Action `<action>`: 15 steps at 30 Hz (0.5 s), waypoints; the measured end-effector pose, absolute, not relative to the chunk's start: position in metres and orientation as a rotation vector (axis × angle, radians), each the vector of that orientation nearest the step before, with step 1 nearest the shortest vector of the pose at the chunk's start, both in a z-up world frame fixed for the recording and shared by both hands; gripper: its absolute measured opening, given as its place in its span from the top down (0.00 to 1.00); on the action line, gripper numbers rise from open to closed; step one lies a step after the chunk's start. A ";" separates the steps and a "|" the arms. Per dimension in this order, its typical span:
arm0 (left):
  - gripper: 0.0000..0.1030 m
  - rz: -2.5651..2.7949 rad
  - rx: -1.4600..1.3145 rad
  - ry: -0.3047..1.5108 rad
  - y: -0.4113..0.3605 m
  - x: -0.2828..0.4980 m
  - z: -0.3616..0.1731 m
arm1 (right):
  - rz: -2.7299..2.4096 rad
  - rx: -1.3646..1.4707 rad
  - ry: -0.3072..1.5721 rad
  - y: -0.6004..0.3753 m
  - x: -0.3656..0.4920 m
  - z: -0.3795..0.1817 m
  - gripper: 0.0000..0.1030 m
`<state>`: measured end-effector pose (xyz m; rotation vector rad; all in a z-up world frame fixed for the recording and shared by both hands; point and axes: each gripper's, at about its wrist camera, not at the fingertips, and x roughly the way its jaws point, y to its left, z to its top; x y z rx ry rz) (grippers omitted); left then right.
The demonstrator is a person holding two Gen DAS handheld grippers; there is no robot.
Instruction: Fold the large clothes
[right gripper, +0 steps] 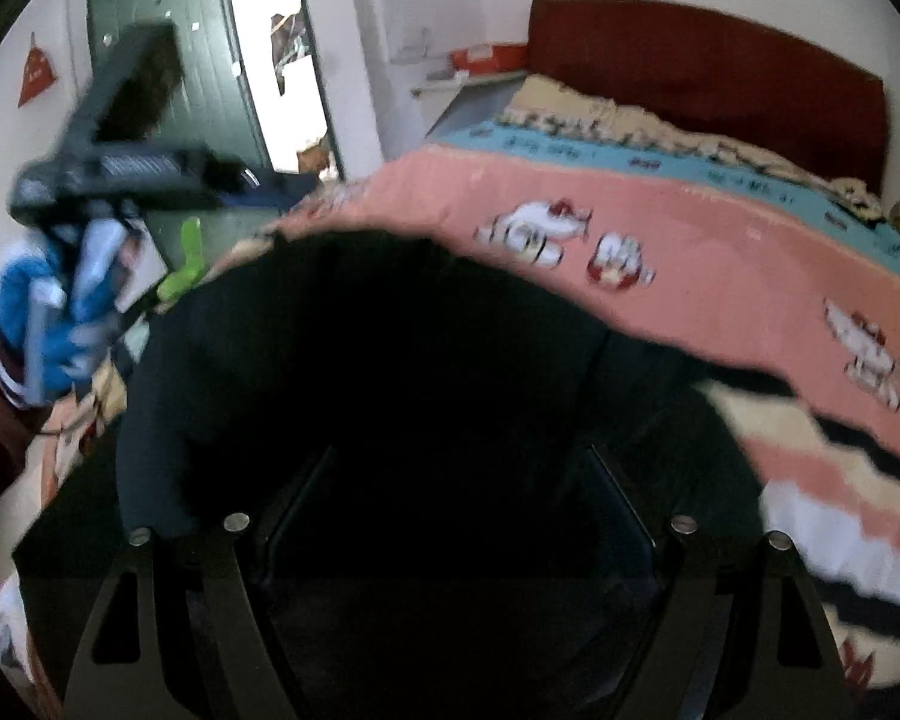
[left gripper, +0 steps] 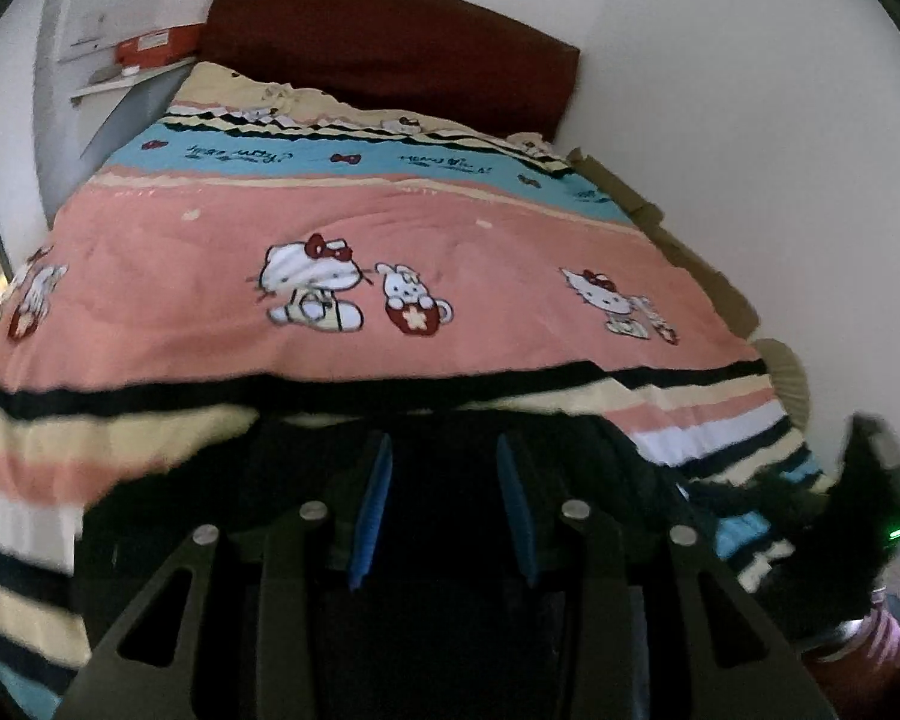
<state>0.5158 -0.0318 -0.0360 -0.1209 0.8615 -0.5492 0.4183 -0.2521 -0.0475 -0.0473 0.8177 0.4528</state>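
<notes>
Dark garment [right gripper: 426, 372] lies bunched on the bedspread [left gripper: 210, 252]; left claw [left gripper: 444, 480] wide, right claw's state untellable.

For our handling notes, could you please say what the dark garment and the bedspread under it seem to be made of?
Dark garment: looks like soft, matte navy or black cloth that drapes in rounded folds; the weave is too dark to read. Bedspread: probably printed cotton-like fabric, matte, with cartoon prints and shallow wrinkles.
</notes>
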 end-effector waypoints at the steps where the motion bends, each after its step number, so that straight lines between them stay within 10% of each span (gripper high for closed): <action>1: 0.66 -0.548 -0.122 0.869 -0.037 0.527 -0.039 | 0.443 -0.042 0.802 -0.255 0.427 -0.041 0.21; 15: 0.66 -0.530 0.019 0.921 -0.058 0.490 -0.104 | 0.368 0.042 0.912 -0.254 0.500 -0.085 0.21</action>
